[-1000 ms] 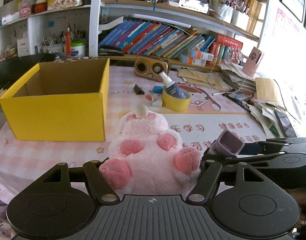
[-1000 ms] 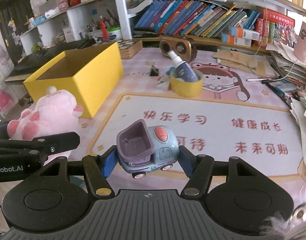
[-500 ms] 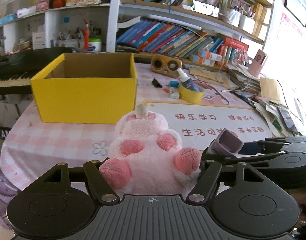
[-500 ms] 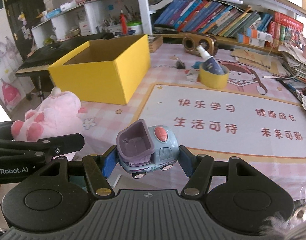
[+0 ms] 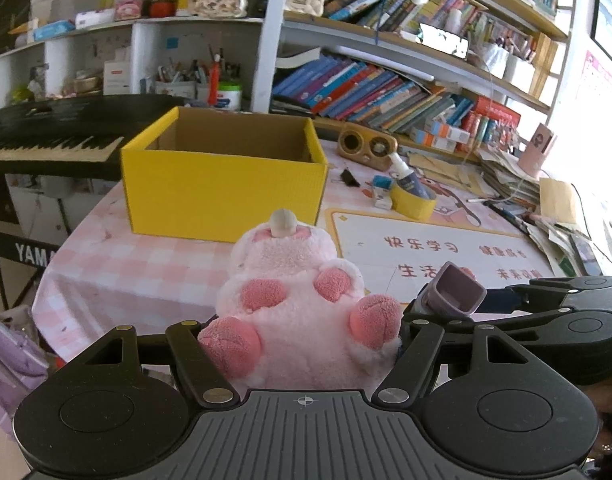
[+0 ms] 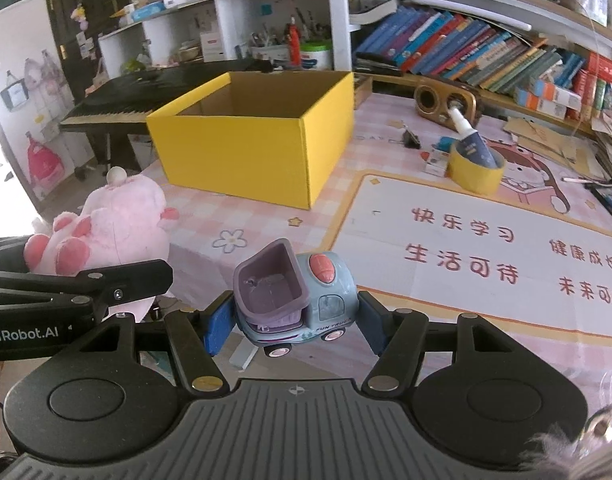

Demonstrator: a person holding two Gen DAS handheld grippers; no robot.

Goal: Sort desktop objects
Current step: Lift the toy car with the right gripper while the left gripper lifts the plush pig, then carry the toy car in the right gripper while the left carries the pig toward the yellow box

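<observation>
Left wrist view: left gripper (image 5: 301, 344), jaws clamped on the pink plush toy (image 5: 293, 300), held up in front of the counter's near edge.
Yellow box (image 5: 225, 196): open-topped, on the counter (image 5: 145, 268) near its left edge, beyond the plush toy.
Tape roll (image 5: 413, 203): far side of the counter, right of the box, a small bottle (image 5: 406, 176) leaning in it.
Right gripper (image 5: 566, 312): just beside on the right, carrying the toy truck (image 5: 454, 290).
Right wrist view: right gripper (image 6: 291, 320), jaws clamped on the toy truck (image 6: 295, 292), over the counter's (image 6: 265, 220) near edge.
Plush toy (image 6: 113, 228): at left, in the left gripper (image 6: 85, 284).
Yellow box (image 6: 257, 152): ahead, toward the far left corner.
</observation>
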